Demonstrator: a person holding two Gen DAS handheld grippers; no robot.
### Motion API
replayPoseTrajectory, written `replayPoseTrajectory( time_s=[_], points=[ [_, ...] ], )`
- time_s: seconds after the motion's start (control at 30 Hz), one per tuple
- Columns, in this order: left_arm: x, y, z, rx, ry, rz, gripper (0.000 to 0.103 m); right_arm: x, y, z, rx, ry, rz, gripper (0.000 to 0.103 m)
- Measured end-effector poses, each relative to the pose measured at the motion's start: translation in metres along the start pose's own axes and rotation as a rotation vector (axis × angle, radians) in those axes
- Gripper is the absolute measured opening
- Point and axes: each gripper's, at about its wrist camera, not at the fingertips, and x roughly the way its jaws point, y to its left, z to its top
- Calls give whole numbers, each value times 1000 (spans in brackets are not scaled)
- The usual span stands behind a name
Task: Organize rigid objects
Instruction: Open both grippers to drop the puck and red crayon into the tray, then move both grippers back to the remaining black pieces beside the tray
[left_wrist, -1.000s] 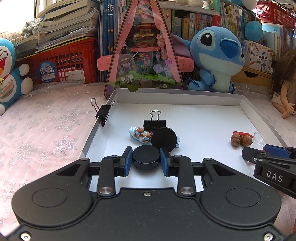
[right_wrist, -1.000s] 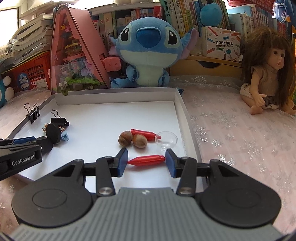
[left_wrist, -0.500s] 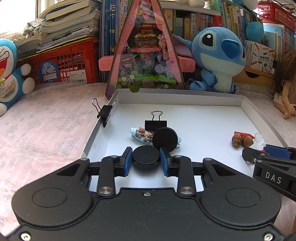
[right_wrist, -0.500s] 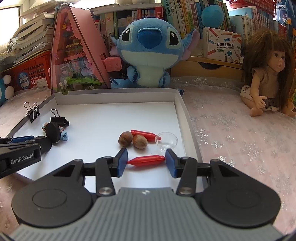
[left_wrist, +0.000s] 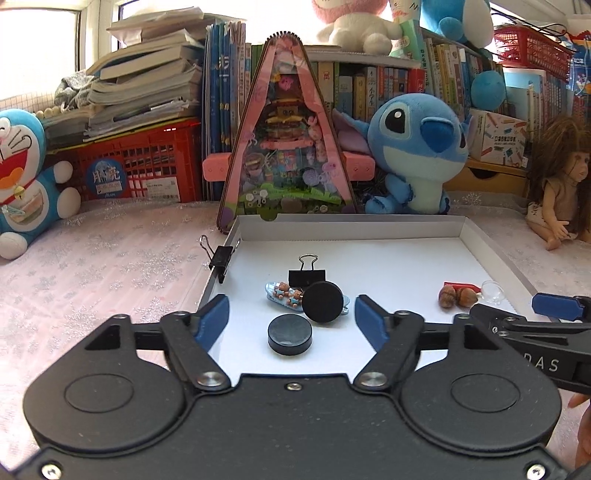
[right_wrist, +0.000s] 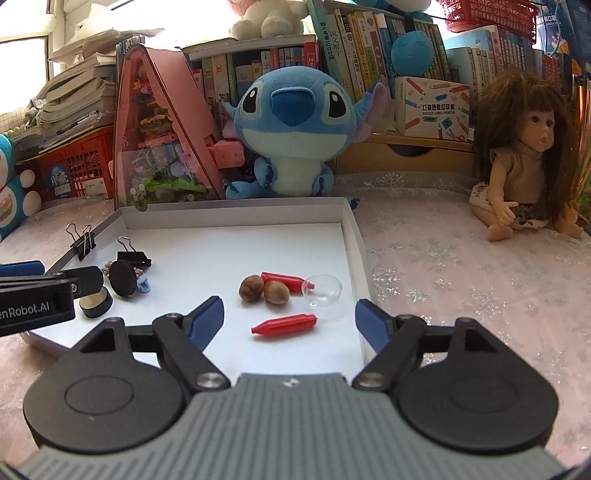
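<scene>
Both tools newly spread — left tool (left_wrist: 291, 317) off the black puck (left_wrist: 290, 336), right tool (right_wrist: 289, 319) off the red cone (right_wrist: 284, 324).

Left view: low and close over the near left corner of the white tray (left_wrist: 491, 243), facing its far edge and the bookshelf (left_wrist: 369, 85).
Right view: low over the tray's (right_wrist: 352, 236) near right corner, same heading.
Shared: tray floor, black discs, nuts, blue plush (right_wrist: 291, 122).
</scene>
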Motion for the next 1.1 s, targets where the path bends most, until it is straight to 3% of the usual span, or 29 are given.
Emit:
replayPoseTrajectory(
  time_s=[0.37, 1.1],
  points=[
    [-41, 1, -19, -3, -15, -53, 86, -36, -7, -10, -23, -30, 30, 95],
    [-126, 17, -97, 67, -11, -167, 88, -106, -1, -72, -140, -35, 150, 99]
  ],
)
